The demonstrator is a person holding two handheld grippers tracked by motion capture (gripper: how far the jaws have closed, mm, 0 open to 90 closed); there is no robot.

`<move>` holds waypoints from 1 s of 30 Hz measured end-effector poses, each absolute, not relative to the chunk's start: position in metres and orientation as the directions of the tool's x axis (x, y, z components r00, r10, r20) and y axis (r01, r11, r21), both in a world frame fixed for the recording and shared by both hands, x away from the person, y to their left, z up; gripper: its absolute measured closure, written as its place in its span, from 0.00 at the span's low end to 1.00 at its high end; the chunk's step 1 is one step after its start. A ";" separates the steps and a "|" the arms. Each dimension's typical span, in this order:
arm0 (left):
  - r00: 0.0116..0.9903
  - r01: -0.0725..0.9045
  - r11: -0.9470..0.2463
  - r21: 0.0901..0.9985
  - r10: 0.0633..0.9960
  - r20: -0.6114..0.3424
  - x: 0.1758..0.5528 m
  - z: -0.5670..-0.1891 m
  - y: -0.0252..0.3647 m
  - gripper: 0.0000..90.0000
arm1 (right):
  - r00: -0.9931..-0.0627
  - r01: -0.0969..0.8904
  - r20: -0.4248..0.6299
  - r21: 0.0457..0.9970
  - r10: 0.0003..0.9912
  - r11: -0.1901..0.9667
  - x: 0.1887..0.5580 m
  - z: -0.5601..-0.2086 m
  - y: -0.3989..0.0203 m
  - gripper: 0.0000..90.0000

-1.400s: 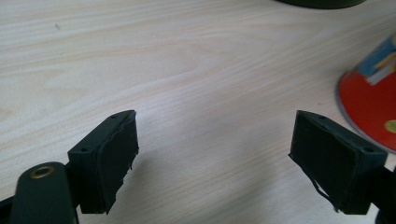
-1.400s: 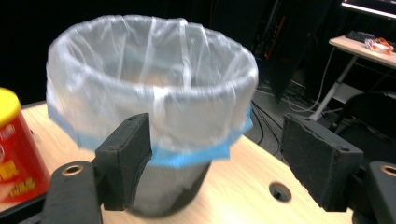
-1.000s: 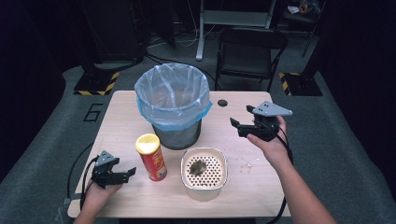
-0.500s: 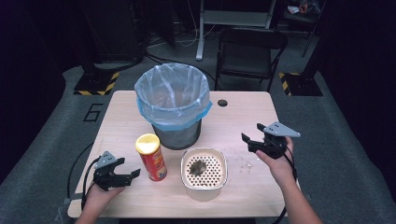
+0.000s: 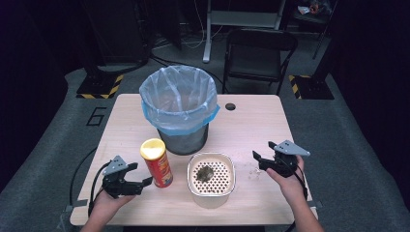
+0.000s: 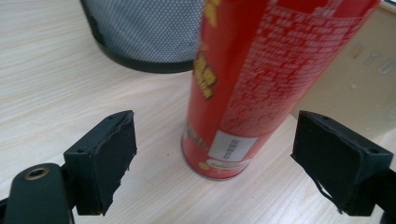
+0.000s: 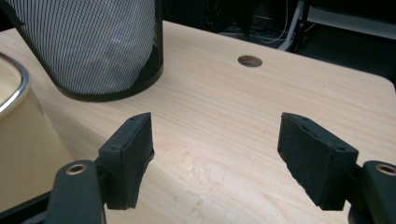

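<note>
A red chips can (image 5: pixel 156 163) with a yellow lid stands upright on the wooden table (image 5: pixel 251 125), left of a beige bowl (image 5: pixel 211 193). The bowl has a perforated insert with a dark scrap (image 5: pixel 205 173) lying on it. My left gripper (image 5: pixel 140 176) is open just left of the can. In the left gripper view the can (image 6: pixel 261 79) stands between and just ahead of the spread jaws of the left gripper (image 6: pixel 219 140), untouched. My right gripper (image 5: pixel 262 152) is open low over the table, right of the bowl, and points left. In the right gripper view the right gripper (image 7: pixel 215 140) has bare wood between its jaws.
A black mesh bin (image 5: pixel 178 104) with a pale blue liner stands behind the can and bowl. Small crumbs or wet spots (image 5: pixel 251 169) lie between the bowl and my right gripper. A cable hole (image 5: pixel 230 106) is behind the bin's right side. A black chair (image 5: pixel 258 53) stands beyond the table.
My right gripper has come down and toward the front, from beside the bin to low beside the bowl. My left gripper has edged right, closer to the can.
</note>
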State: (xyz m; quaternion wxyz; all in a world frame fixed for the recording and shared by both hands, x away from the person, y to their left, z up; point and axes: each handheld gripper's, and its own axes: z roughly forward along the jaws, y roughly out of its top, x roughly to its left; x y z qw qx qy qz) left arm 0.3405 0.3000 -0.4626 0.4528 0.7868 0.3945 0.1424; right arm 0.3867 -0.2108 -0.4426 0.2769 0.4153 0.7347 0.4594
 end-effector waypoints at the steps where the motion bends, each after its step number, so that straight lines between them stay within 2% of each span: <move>1: 0.648 0.492 -0.279 0.825 0.750 -0.133 0.340 -0.463 0.300 0.14 | -0.502 0.356 -0.025 0.905 0.865 0.233 0.387 -0.443 -0.211 0.29; 9: 0.665 0.480 -0.304 0.823 0.737 -0.116 0.350 -0.467 0.281 0.15 | -0.497 0.373 -0.038 0.893 0.867 0.253 0.378 -0.458 -0.213 0.29; 14: 0.659 0.497 -0.262 0.827 0.734 -0.163 0.353 -0.476 0.277 0.15 | -0.491 0.384 -0.026 0.891 0.871 0.243 0.376 -0.467 -0.214 0.29; 15: 0.672 0.479 -0.284 0.830 0.728 -0.138 0.355 -0.477 0.279 0.15 | -0.489 0.389 -0.022 0.889 0.872 0.241 0.376 -0.469 -0.215 0.29; 21: 0.655 0.493 -0.252 0.833 0.737 -0.165 0.354 -0.484 0.272 0.16 | -0.479 0.414 -0.013 0.878 0.878 0.239 0.375 -0.479 -0.218 0.29; 24: 0.659 0.467 -0.267 0.843 0.741 -0.131 0.356 -0.486 0.271 0.16 | -0.470 0.424 0.001 0.877 0.882 0.225 0.374 -0.481 -0.219 0.29; 28: 0.650 0.465 -0.232 0.854 0.745 -0.152 0.358 -0.490 0.268 0.16 | -0.467 0.427 0.008 0.878 0.884 0.217 0.374 -0.483 -0.220 0.29; 30: 0.656 0.453 -0.250 0.856 0.743 -0.131 0.358 -0.490 0.267 0.16 | -0.466 0.430 0.007 0.876 0.885 0.220 0.375 -0.484 -0.221 0.29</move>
